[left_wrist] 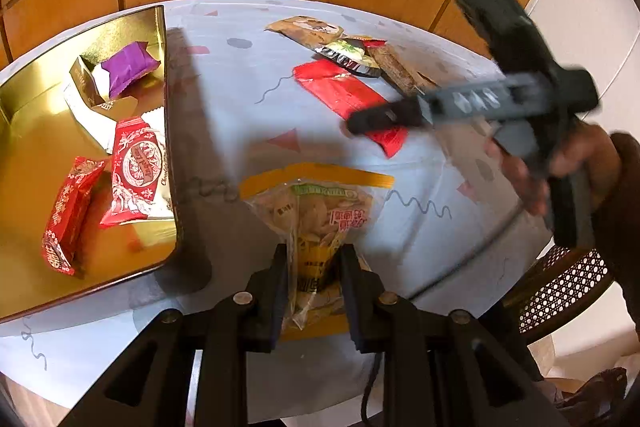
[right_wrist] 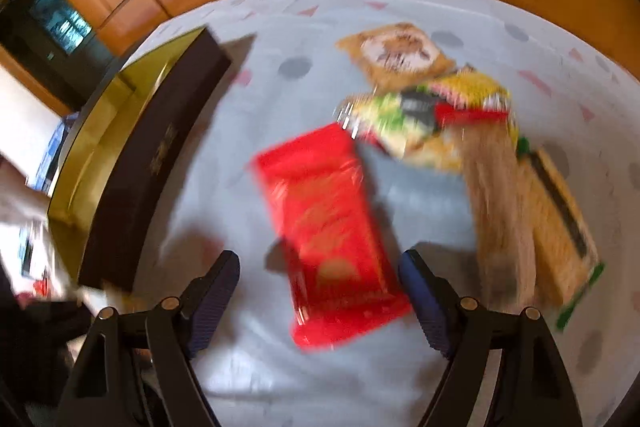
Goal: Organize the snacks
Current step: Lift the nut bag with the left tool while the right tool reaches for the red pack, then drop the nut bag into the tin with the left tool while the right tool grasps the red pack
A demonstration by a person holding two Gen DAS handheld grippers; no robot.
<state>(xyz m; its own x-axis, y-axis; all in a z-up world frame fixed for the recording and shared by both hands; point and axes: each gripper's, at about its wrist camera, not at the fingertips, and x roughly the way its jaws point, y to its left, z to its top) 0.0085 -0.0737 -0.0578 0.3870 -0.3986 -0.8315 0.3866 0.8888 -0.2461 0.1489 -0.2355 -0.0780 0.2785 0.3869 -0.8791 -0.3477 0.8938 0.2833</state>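
- While the left hand-held gripper is clamped on the see-through snack bag, the bag hangs just above the desk, beside the gold box.
- That bag looks light, soft and crinkly. The chips inside could break, so a gentle pinch near the sealed edge seems best.
- Small wrapped treats already lie in the gold box.
- Over the red packet, the right hand-held gripper hovers with its fingers wide apart and nothing held.
- The red packet lies flat on the desk, near the pile of other snacks.
- It looks thin, shiny and slippery, so pinching across its narrow sides should work.
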